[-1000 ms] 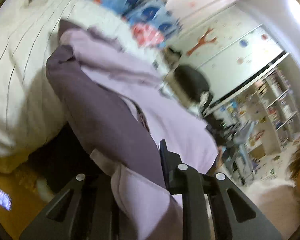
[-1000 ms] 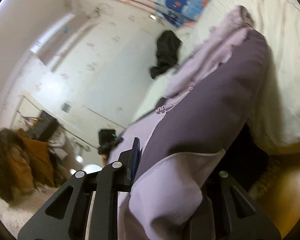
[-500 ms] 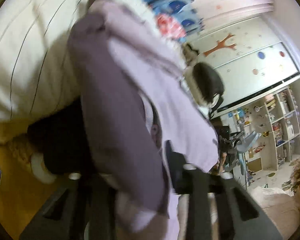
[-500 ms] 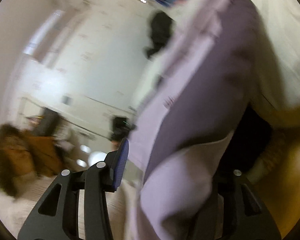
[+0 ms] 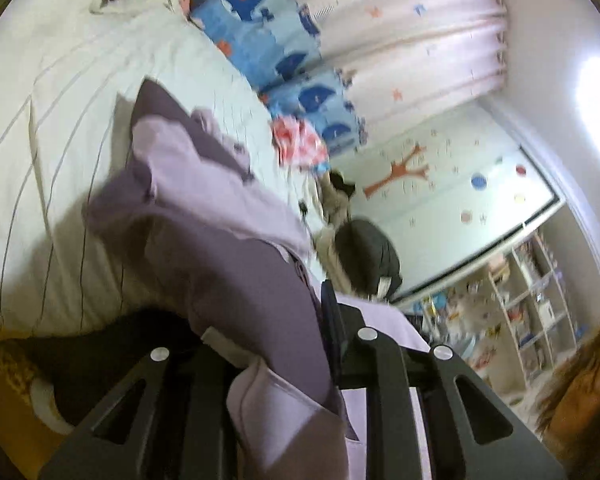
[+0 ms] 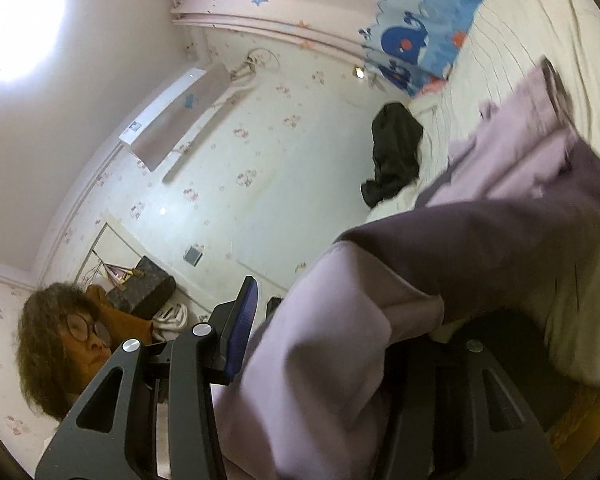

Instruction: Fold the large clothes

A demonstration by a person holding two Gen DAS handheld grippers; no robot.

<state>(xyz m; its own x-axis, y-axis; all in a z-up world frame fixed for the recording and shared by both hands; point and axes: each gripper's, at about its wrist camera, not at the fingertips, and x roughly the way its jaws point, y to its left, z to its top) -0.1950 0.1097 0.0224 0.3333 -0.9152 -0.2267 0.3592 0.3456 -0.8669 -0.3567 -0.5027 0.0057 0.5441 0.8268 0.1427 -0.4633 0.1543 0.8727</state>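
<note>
A two-tone garment (image 5: 204,216), lilac and dark purple, lies stretched over the near edge of a white striped bed (image 5: 60,120). My left gripper (image 5: 268,320) is shut on its near hem, and cloth bunches over the left finger. In the right wrist view the same garment (image 6: 500,240) hangs between the fingers of my right gripper (image 6: 340,320). Those jaws stand apart. The blue-padded left fingertip (image 6: 246,312) shows a small gap to the cloth, and the other finger is hidden under it.
A black garment (image 6: 396,152) lies on the bed's far side near whale-print bedding (image 5: 260,28). A dark chair (image 5: 368,252) and toy shelves (image 5: 532,300) stand beyond. A person (image 6: 60,340) is close behind the grippers. Wooden floor (image 5: 4,380) shows below the bed edge.
The right jaws, tight on the hem a second ago, have spread apart. Both views have swung and tilted, and the held hem has shifted with the grippers.
</note>
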